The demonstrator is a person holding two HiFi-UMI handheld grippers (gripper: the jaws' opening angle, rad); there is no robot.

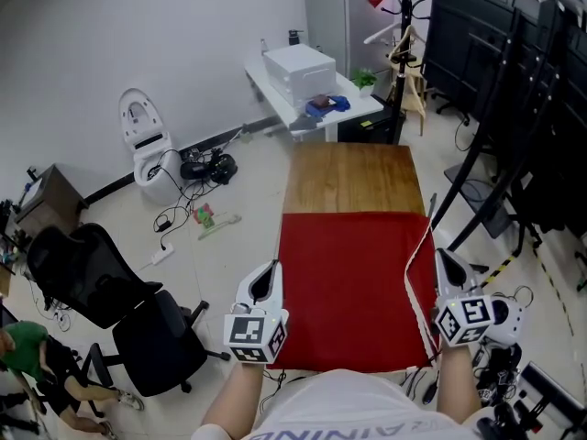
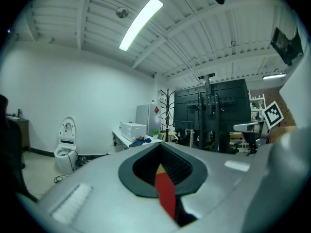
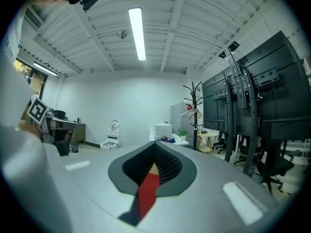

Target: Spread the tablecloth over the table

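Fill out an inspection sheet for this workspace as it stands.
Surface: wooden table, far part bare.
Job's things: red tablecloth covers the table's near part.
Clutter: nothing seen on the table.
Grippers: left gripper and right gripper, jaws shut on the tablecloth's near end, one at each side.
Cables: loose cables on the floor to the table's left.
Surroundings: black office chair, white desk, black screen stands.
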